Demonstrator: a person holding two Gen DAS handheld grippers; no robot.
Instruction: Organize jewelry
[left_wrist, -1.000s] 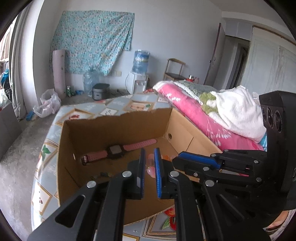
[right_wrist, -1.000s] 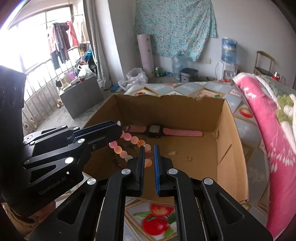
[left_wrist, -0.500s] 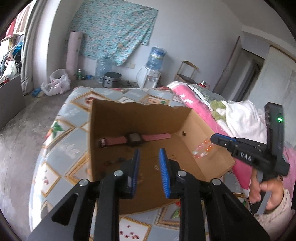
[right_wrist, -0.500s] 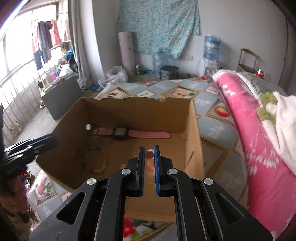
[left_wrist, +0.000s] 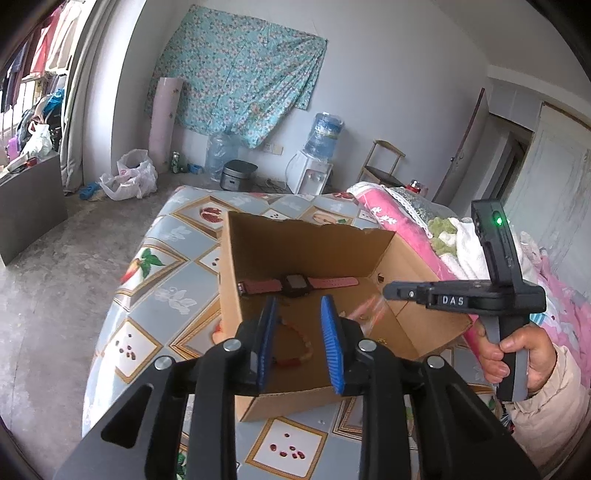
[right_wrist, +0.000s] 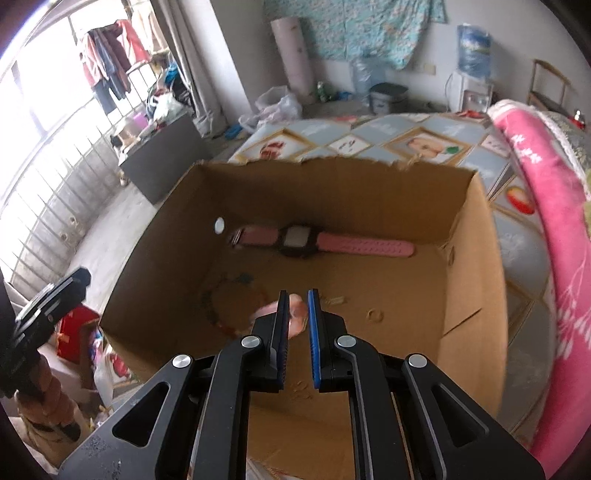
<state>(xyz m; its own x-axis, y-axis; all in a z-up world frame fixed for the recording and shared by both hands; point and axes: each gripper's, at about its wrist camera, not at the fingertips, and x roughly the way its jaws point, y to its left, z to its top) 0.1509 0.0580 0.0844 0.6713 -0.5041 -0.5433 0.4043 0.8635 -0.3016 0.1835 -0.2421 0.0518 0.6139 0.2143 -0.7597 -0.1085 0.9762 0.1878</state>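
Jewelry lies inside an open cardboard box (left_wrist: 236, 273) on a bed's patterned cover. Left wrist view: a pink watch (left_wrist: 297, 285) rests along the far wall; a beaded bracelet (left_wrist: 295, 345) lies on the near floor, seen between the left claw (left_wrist: 298, 345), whose jaws are opening and empty. The right claw (left_wrist: 391, 293) hovers over the box's right side. Right wrist view: the right claw (right_wrist: 295, 334) is narrow and opening, with blurred pink beads (right_wrist: 297, 317) between its jaws. Risk: beads released here could land on the bracelet and tangle. The box's right half is bare; its torn far rim and tall walls limit low sideways moves.
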